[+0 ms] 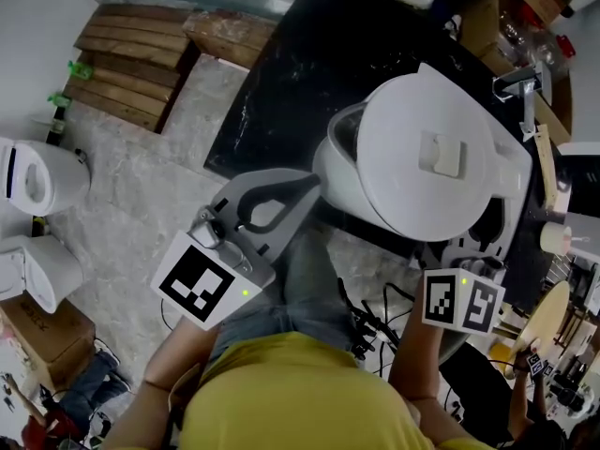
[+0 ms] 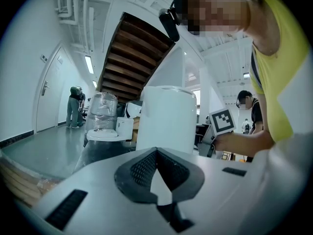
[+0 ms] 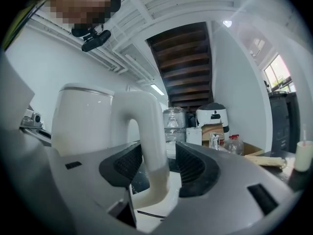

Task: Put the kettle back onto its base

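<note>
The white kettle (image 1: pixel 436 157) stands on the black table (image 1: pixel 309 54), seen from above with its lid tab up. Whatever is under it is hidden, so I cannot make out the base. My right gripper (image 1: pixel 478 251) is at the kettle's near right side. In the right gripper view the curved white handle (image 3: pixel 146 141) stands between the open jaws of the right gripper (image 3: pixel 159 150), with a gap at each pad. My left gripper (image 1: pixel 311 182) points at the kettle's left side, its pads meeting on nothing. The left gripper (image 2: pixel 156 152) faces the kettle body (image 2: pixel 166 119).
Wooden steps (image 1: pixel 131 64) lie at the far left, with a white appliance (image 1: pixel 37 172) and a cardboard box (image 1: pixel 42 331) on the floor nearby. A cup (image 1: pixel 555 237) stands at the table's right. A plastic-wrapped item (image 2: pixel 102 111) sits behind the kettle. Another person (image 2: pixel 247 111) stands beyond.
</note>
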A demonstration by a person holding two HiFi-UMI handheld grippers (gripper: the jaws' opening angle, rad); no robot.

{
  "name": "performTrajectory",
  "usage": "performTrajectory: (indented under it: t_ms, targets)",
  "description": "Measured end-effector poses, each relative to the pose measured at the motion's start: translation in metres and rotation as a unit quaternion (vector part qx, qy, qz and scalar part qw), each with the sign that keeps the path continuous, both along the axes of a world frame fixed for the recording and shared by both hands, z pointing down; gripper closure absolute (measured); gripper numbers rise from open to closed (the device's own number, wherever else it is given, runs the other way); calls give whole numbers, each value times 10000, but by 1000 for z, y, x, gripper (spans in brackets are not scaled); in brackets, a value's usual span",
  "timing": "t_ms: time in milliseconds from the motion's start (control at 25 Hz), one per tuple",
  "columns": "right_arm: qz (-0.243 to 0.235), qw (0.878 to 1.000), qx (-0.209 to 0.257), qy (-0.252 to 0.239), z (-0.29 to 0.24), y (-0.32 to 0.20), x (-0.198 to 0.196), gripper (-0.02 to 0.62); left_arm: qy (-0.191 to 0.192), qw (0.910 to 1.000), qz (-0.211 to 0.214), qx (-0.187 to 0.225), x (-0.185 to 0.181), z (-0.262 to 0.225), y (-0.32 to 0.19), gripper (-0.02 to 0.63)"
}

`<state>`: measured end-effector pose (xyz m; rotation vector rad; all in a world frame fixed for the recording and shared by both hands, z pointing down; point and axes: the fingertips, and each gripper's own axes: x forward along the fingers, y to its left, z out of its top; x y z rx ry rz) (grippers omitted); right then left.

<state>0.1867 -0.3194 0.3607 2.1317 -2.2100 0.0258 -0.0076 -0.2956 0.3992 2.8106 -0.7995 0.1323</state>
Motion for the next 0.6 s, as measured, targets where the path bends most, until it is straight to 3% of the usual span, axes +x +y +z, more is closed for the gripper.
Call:
performTrajectory:
  t_ms: [600]
  targets:
    - [174, 9998, -66, -60, -6, 34, -5, 390, 108, 9989, -407, 190, -3, -18, 3, 598]
